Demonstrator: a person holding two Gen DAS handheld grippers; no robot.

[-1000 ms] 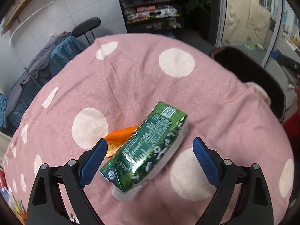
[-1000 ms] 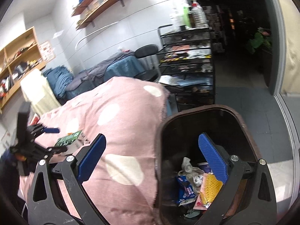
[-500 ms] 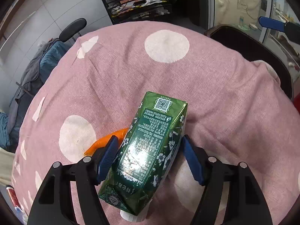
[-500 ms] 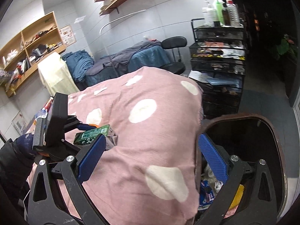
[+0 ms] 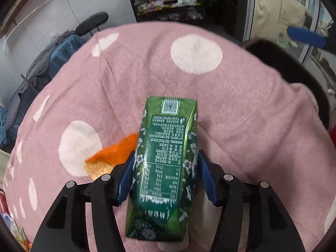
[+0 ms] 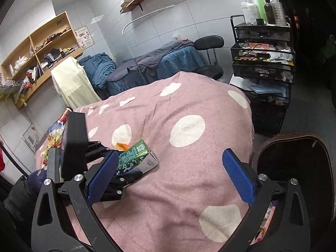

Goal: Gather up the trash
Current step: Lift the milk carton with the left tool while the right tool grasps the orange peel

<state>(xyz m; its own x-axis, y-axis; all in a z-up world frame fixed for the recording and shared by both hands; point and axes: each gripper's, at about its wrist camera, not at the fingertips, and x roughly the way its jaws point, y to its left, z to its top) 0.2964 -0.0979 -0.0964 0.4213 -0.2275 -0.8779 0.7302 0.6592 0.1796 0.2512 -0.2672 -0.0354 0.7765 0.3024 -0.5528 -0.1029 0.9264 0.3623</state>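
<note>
My left gripper (image 5: 166, 178) is shut on a green drink carton (image 5: 168, 163), its blue pads pressed against both long sides just above the pink dotted cloth (image 5: 241, 115). The carton also shows in the right wrist view (image 6: 134, 157), held by the left gripper (image 6: 124, 168). An orange peel (image 5: 113, 155) lies on the cloth just left of the carton. My right gripper (image 6: 170, 178) is open and empty, above the cloth's near edge beside the dark trash bin (image 6: 294, 168).
The trash bin (image 5: 294, 73) stands at the cloth's right edge with wrappers inside. A black wire cart (image 6: 262, 63) and an office chair (image 6: 208, 50) stand beyond the table. Colourful packets (image 6: 54, 134) lie at the cloth's far left.
My left gripper moved forward around the carton and shut on it; the carton turned straight between the pads. My right gripper swung left from over the bin to over the cloth.
</note>
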